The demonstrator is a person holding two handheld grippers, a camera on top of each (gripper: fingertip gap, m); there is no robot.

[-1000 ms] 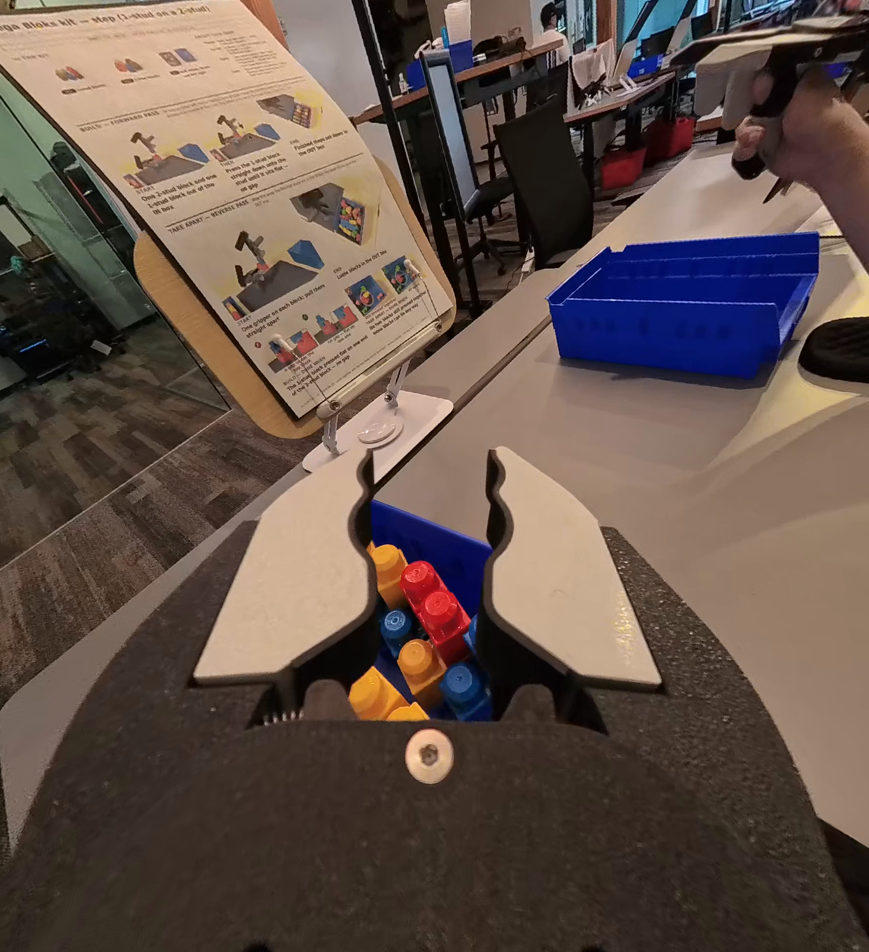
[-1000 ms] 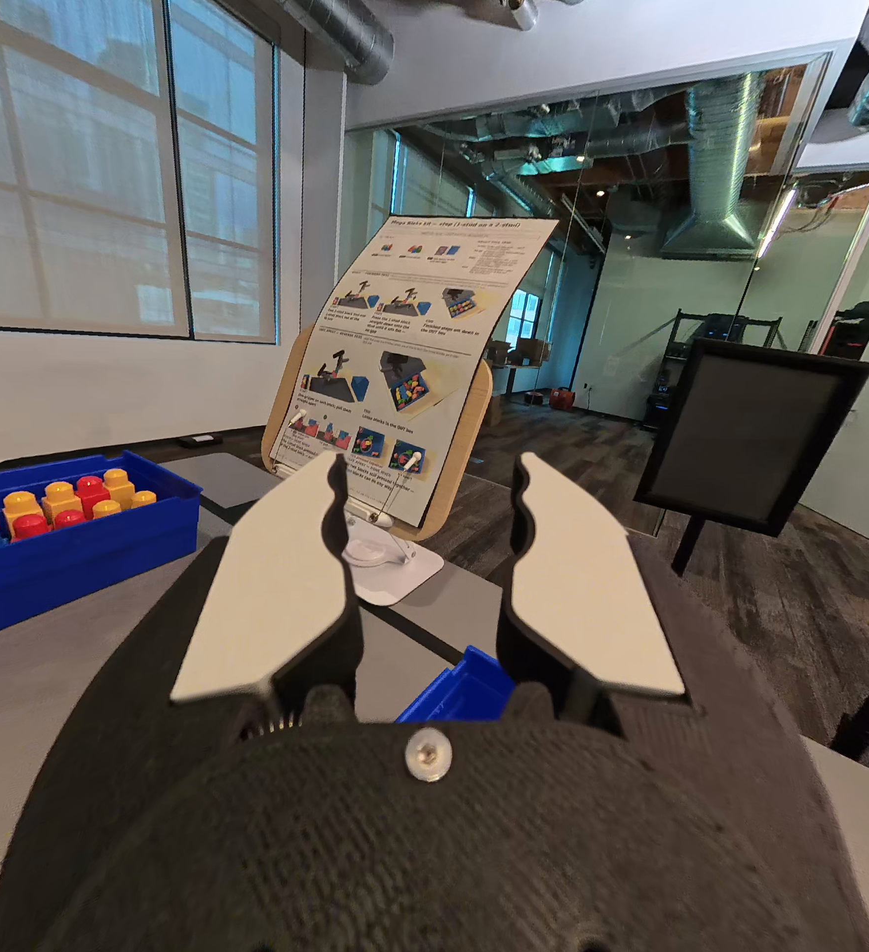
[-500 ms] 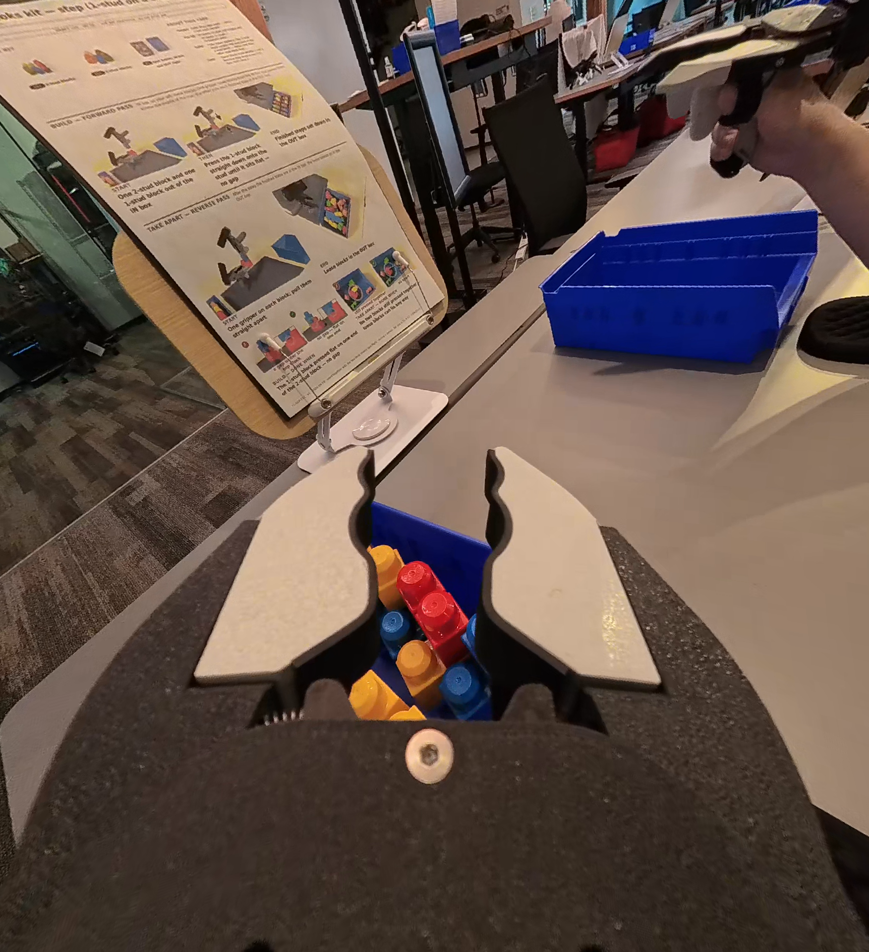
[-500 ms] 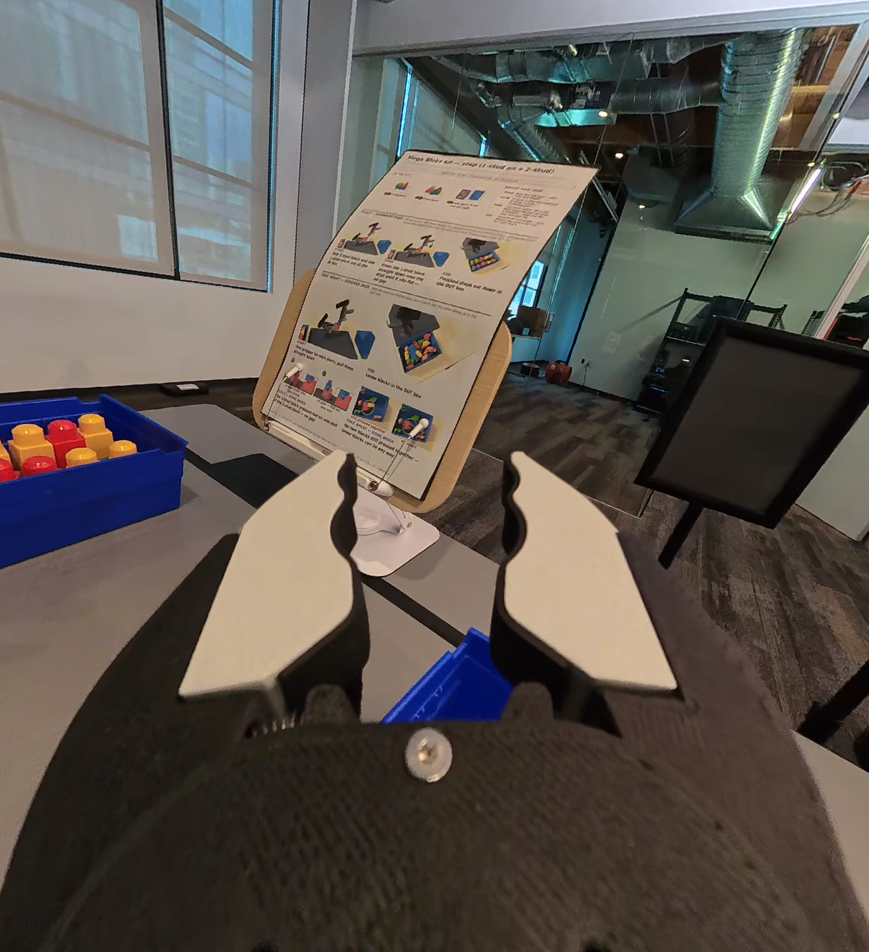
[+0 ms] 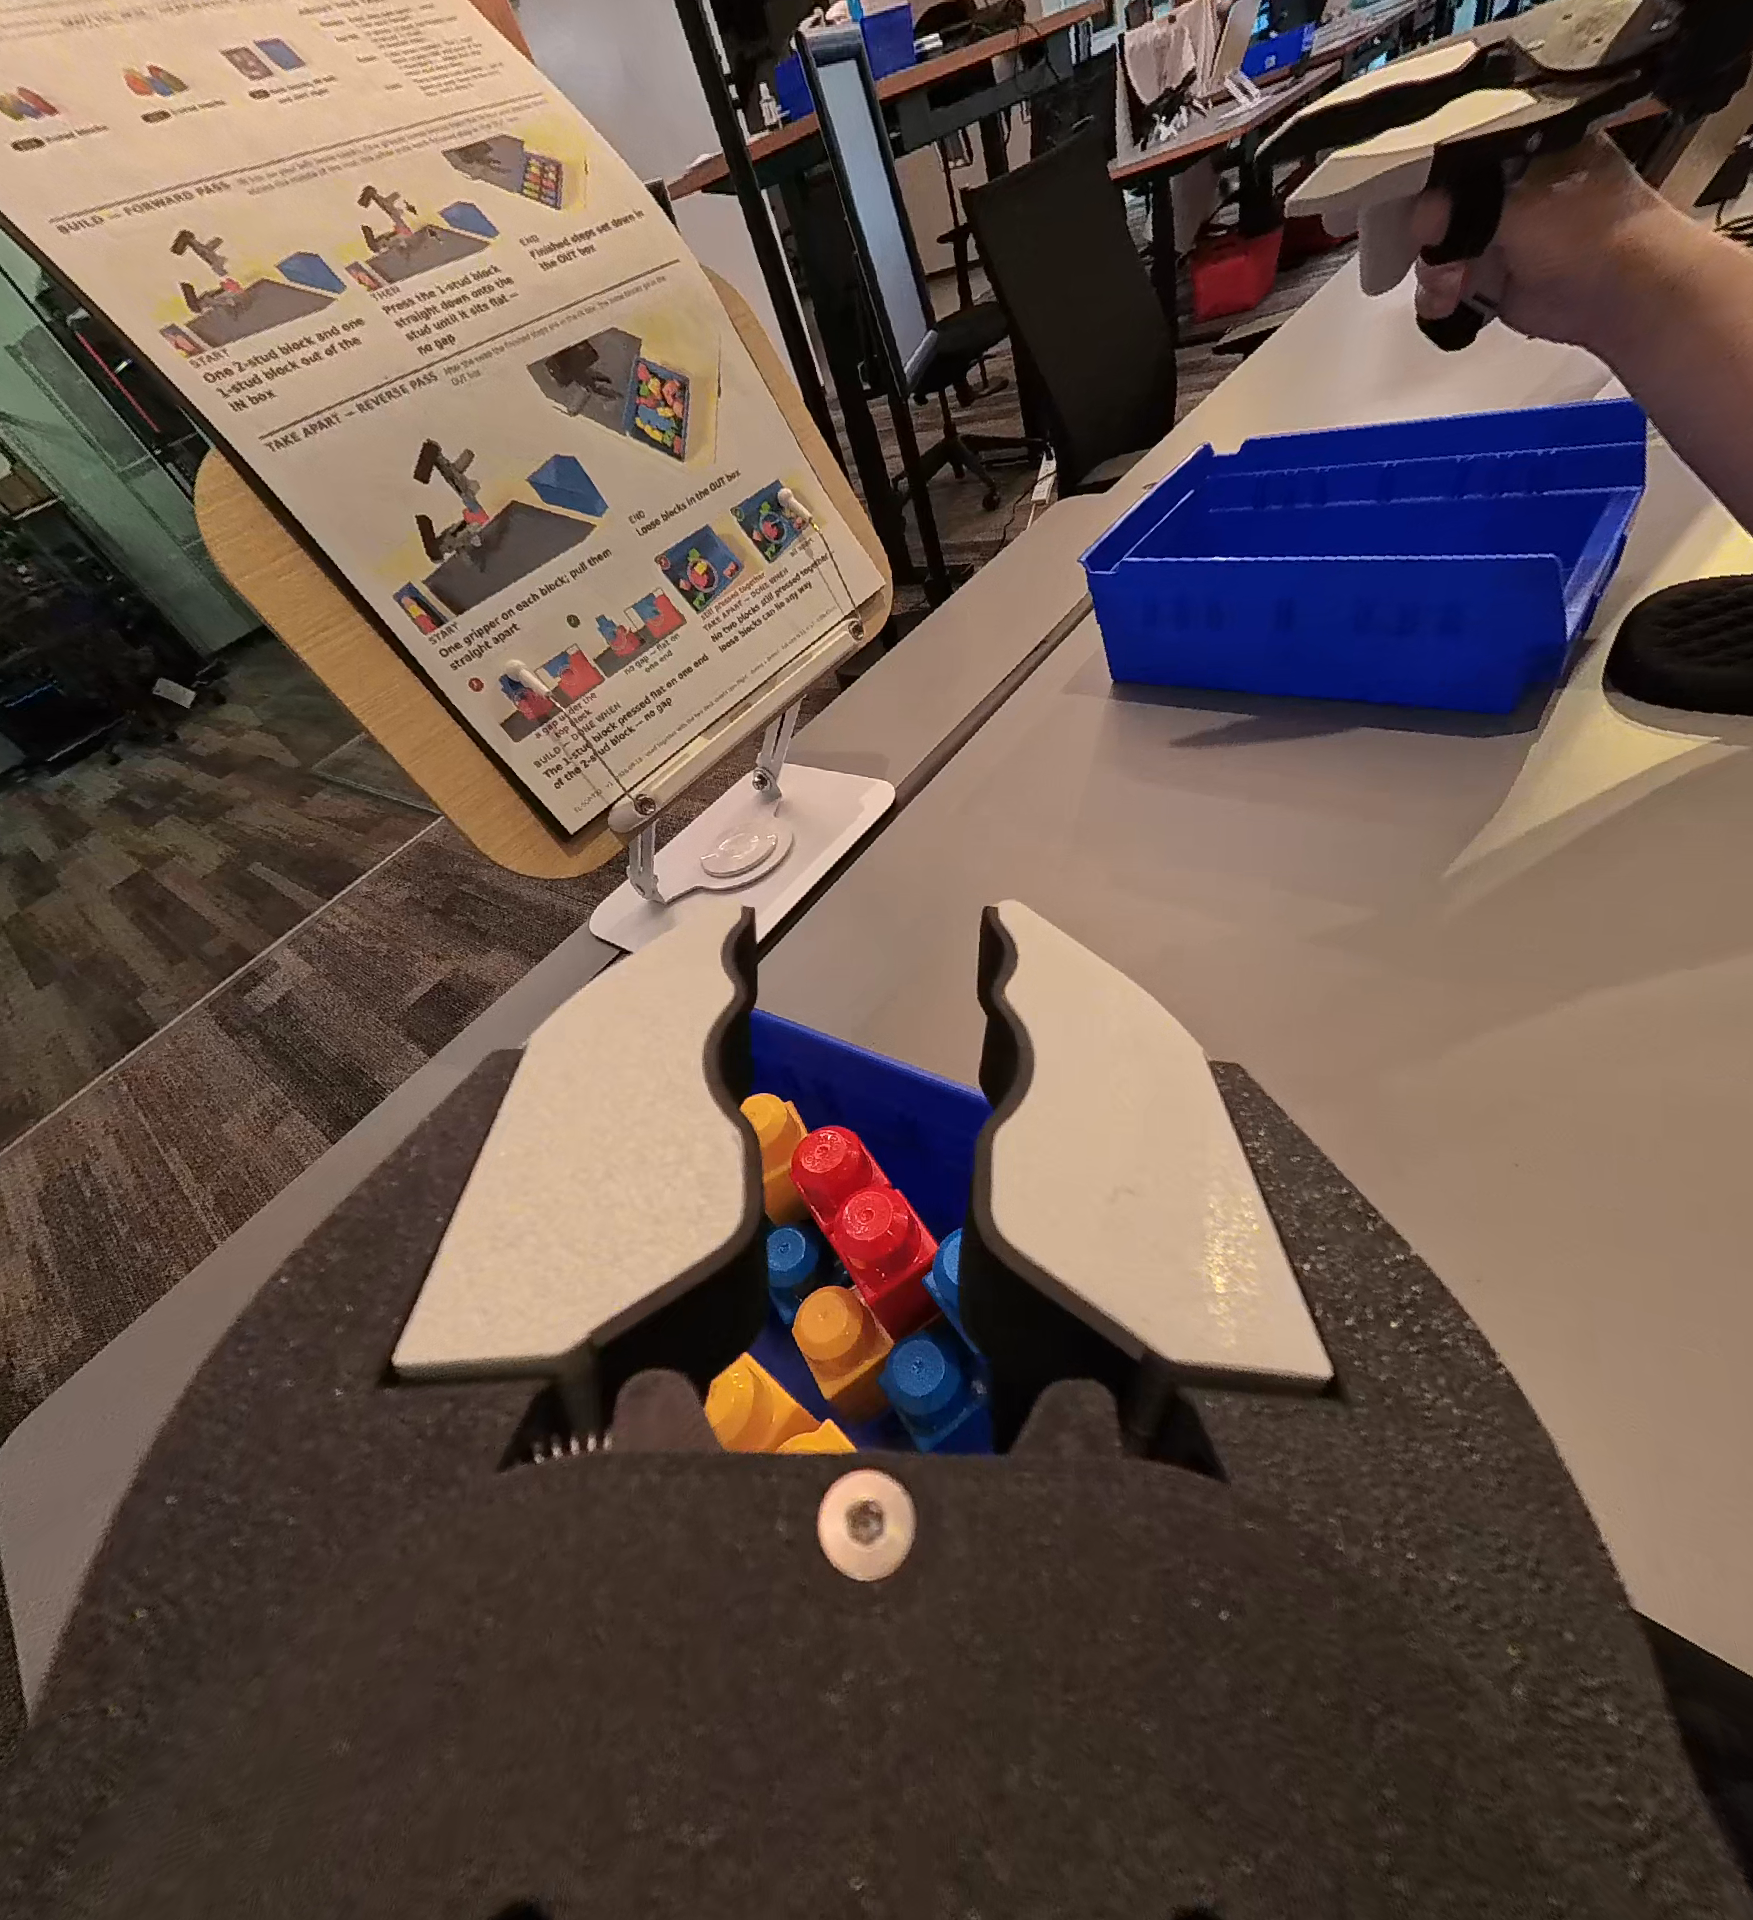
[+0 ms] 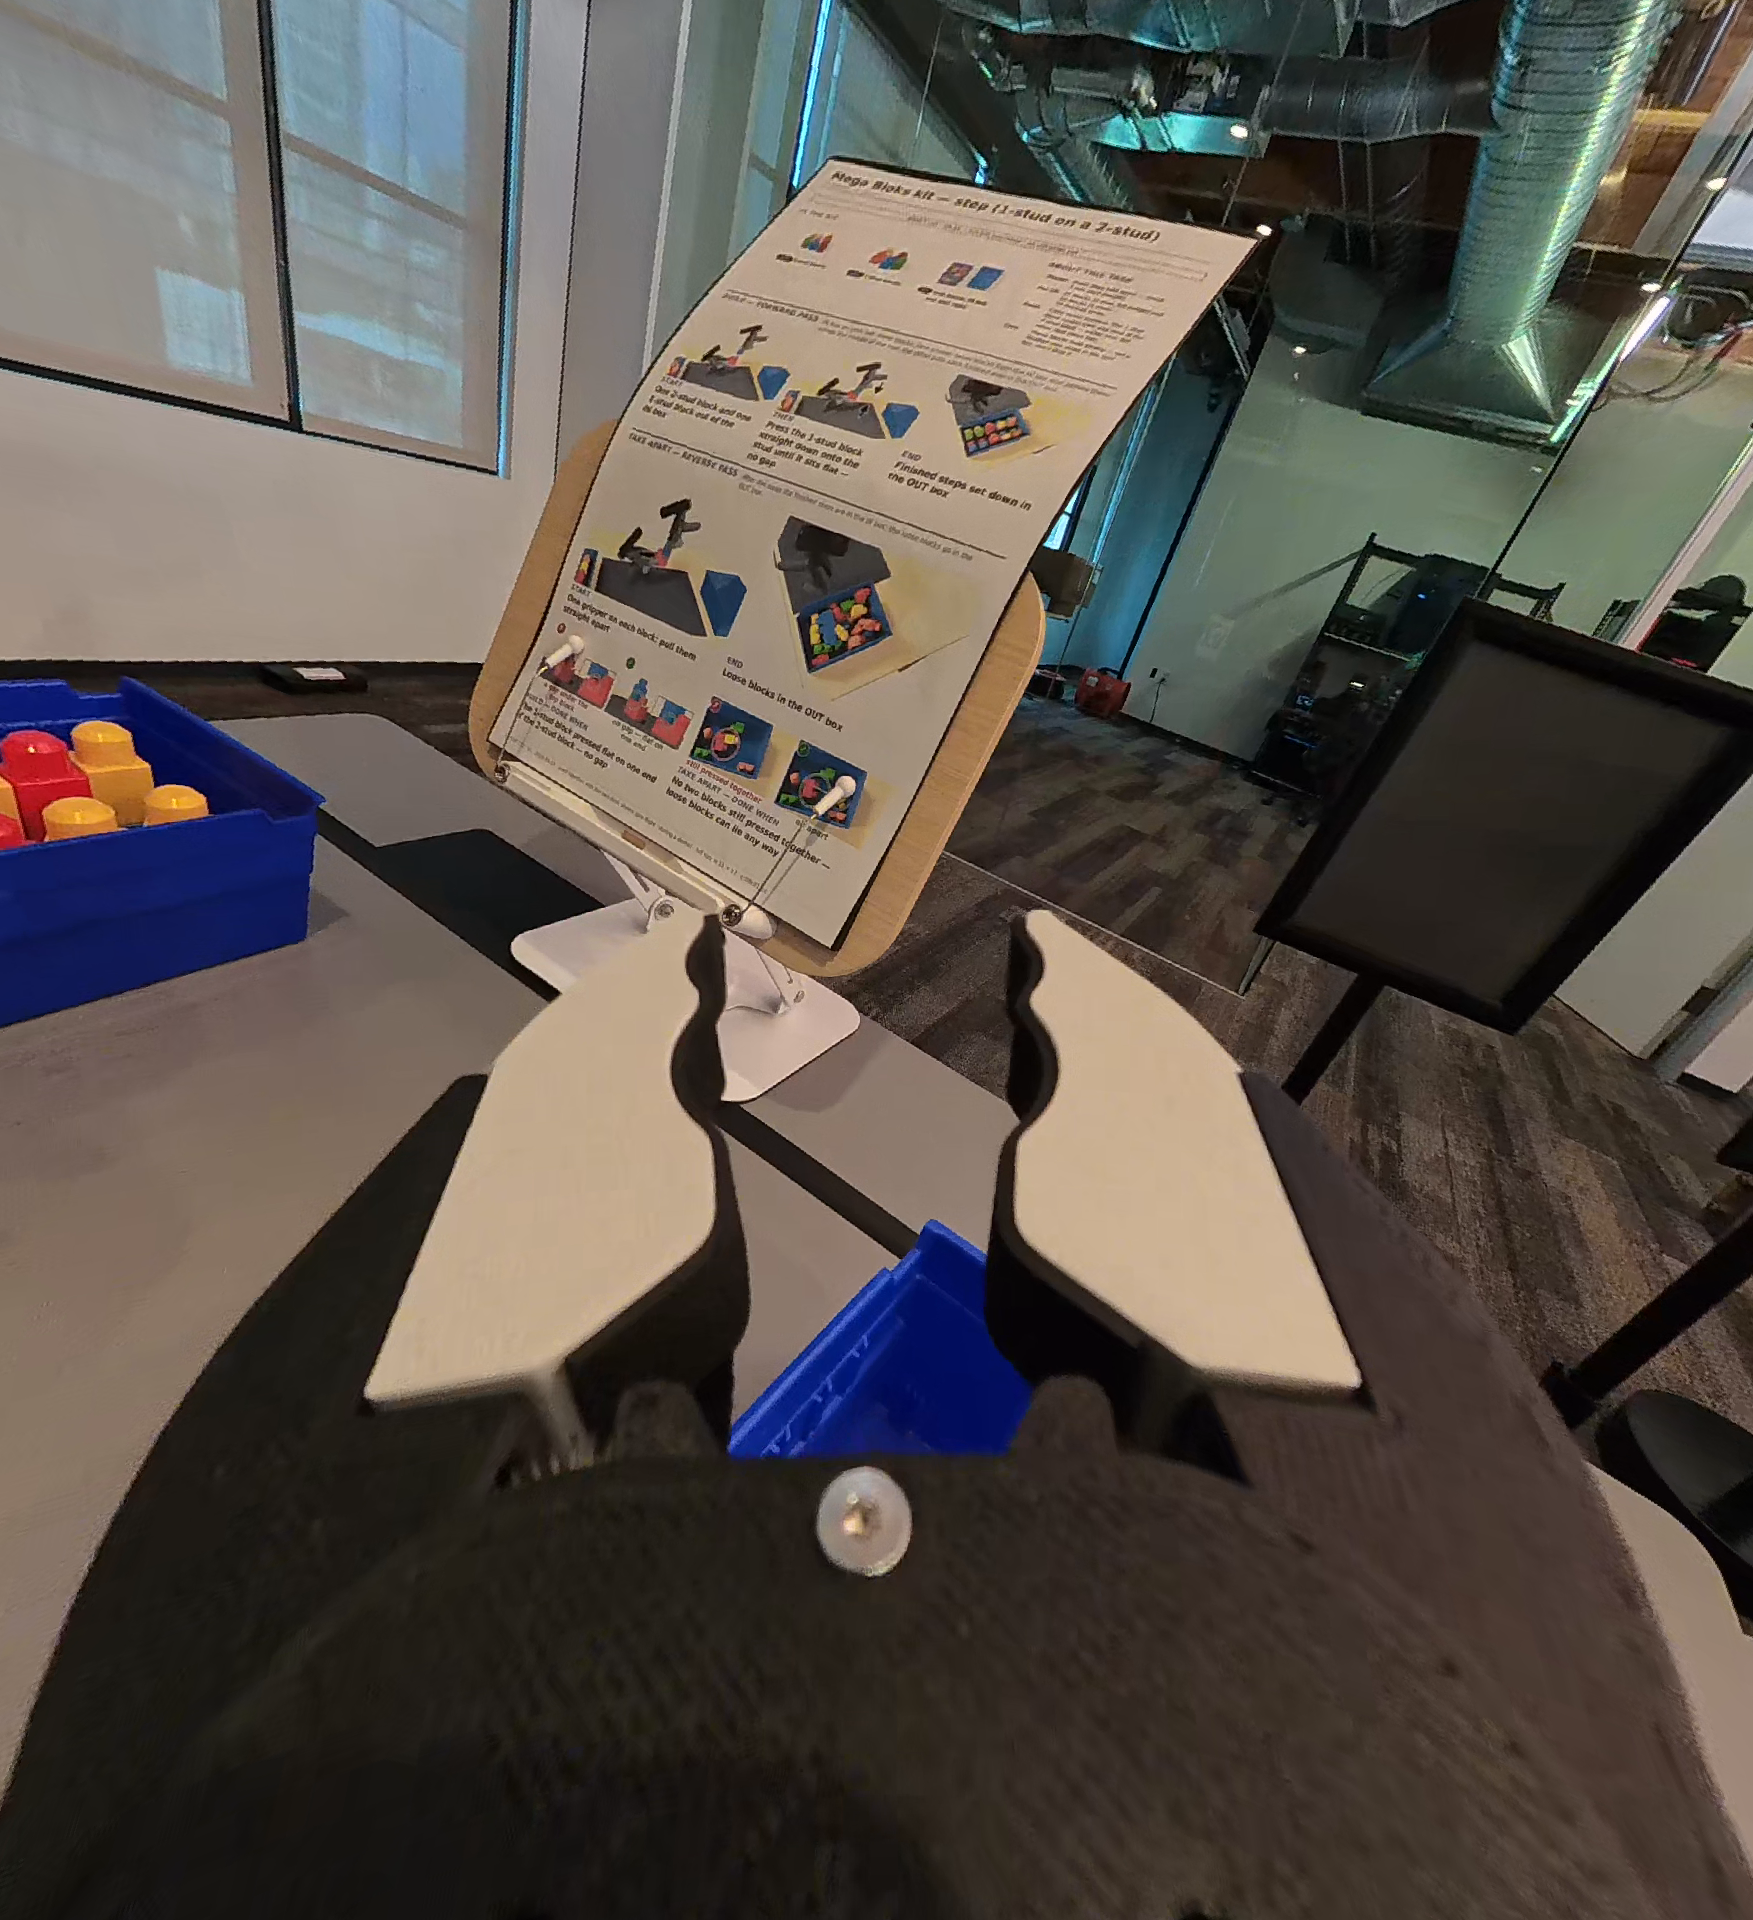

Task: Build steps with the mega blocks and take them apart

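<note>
Left wrist view: my left gripper [image 5: 861,935] hangs over a blue bin [image 5: 867,1081] of mega blocks [image 5: 856,1210], jaws spread and holding nothing; red, orange and blue blocks lie below the gap. An empty blue bin [image 5: 1371,582] sits farther along the grey worktop [image 5: 1267,935], well apart, near the instruction sheet [image 5: 415,343].

Right wrist view: my right gripper [image 6: 867,951] has its jaws spread, empty, above a corner of that empty bin [image 6: 882,1361]. The block-filled bin [image 6: 124,894] lies far left.

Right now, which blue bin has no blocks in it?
The far blue bin, under the right gripper; the bin below the left gripper holds blocks.
</note>
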